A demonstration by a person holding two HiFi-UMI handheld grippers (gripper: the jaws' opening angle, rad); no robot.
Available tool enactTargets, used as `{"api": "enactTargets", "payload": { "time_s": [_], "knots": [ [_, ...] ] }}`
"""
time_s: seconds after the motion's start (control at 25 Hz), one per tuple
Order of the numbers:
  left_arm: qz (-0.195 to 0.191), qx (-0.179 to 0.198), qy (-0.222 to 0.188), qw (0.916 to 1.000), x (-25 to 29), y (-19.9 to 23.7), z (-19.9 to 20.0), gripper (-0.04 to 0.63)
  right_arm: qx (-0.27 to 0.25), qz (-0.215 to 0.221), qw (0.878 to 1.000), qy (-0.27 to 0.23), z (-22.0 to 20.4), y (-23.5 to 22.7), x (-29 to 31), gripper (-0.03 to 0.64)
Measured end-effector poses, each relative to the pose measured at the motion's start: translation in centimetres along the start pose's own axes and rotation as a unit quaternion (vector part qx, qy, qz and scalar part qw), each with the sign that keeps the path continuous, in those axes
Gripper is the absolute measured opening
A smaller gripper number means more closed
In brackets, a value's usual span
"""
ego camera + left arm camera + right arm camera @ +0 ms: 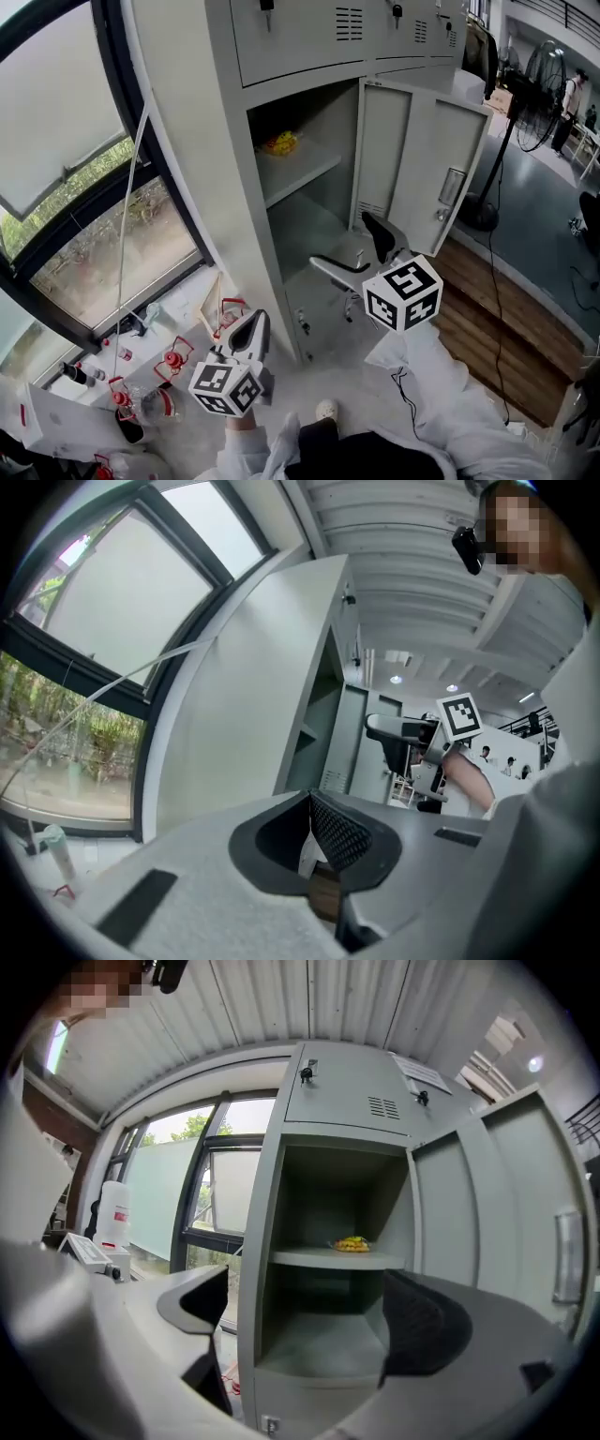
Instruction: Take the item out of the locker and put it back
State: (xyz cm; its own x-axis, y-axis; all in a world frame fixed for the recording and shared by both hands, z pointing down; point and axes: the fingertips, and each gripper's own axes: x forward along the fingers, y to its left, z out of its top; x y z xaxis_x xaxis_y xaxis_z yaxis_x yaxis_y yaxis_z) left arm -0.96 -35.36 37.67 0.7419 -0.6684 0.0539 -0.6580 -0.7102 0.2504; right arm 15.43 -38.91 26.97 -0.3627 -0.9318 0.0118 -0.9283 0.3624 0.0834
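Nearest the person, the left gripper [317,842] hangs low beside the locker's outer wall with its jaws pressed together and nothing between them. The right gripper [314,1312] is held out in front of the open compartment with its jaws spread wide and nothing in them, aimed at the space under the shelf rather than at the item. Beyond it the locker [206,141] stands with its door [422,159] swung out to the right. Inside, a smooth grey shelf [300,173] splits the compartment, and the lower part looks bare. The item [352,1243] lies on that shelf toward the back, well apart from both grippers: a small, low, yellow thing with flecks of another colour, too small here to name. By its size and flat, rumpled outline it is probably light and somewhat soft or crinkly, so it should need only a mild squeeze. The painted shelf looks slick, so a push from the front could slide the item deeper in. The sound way is likely to raise the right gripper to shelf height, bring the jaws either side of the item's middle and close across its narrow width.
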Motion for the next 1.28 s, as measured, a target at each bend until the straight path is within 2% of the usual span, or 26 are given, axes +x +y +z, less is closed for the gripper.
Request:
{"api": "enactTargets", "payload": {
  "time_s": [0.24,0.56,0.88,1.16,1.28],
  "knots": [
    [0.000,0.018,-0.019,0.9997,2.0,1.3,2.2,0.009,-0.021,0.037,0.999,-0.010,3.9,-1.6,6.5,0.514],
    [0.015,0.051,-0.047,0.9975,2.9,3.2,5.4,0.008,-0.093,0.055,0.994,0.019,8.0,-4.2,15.2,0.514],
    [0.014,0.072,-0.066,0.9951,2.9,2.3,7.1,0.008,-0.107,0.094,0.986,0.083,7.4,-5.8,21.7,0.514],
    [0.061,0.065,-0.080,0.9927,3.3,3.0,7.1,0.008,-0.127,0.101,0.977,0.135,5.9,-8.3,25.7,0.514],
    [0.083,0.054,-0.091,0.9909,3.5,3.1,7.2,0.009,-0.132,0.117,0.971,0.159,5.0,-8.6,26.9,0.514]
  ]
}}
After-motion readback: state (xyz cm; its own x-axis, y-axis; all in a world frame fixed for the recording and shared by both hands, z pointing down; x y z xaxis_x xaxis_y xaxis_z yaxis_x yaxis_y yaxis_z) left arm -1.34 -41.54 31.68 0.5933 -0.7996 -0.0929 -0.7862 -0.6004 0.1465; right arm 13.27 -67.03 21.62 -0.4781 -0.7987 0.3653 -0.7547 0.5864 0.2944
